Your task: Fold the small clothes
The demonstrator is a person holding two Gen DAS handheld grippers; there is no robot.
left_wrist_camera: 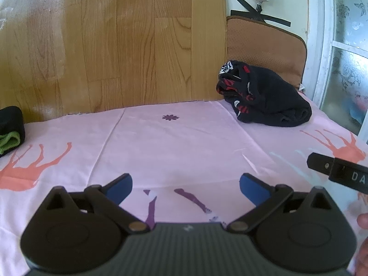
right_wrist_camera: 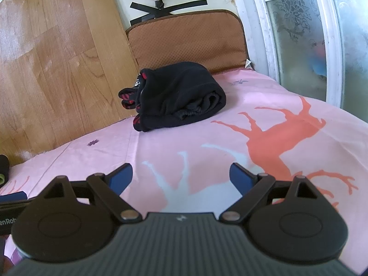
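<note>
A bundled black garment point(left_wrist_camera: 264, 96) with red and white markings lies at the back right of the pink sheet point(left_wrist_camera: 179, 142); in the right wrist view the same black garment point(right_wrist_camera: 177, 99) sits straight ahead, well beyond the fingers. My left gripper point(left_wrist_camera: 185, 186) hovers open over the sheet with nothing between its blue pads. My right gripper point(right_wrist_camera: 181, 178) is open too, empty, above the orange and white print. A second black cloth with a green edge point(left_wrist_camera: 10, 130) lies at the far left.
A wood-grain panel point(left_wrist_camera: 115, 46) backs the bed. A brown cushion point(right_wrist_camera: 186, 41) leans behind the garment. A frosted window with a white frame point(right_wrist_camera: 299, 34) is on the right. The right gripper's finger point(left_wrist_camera: 338, 168) shows at the left wrist view's right edge.
</note>
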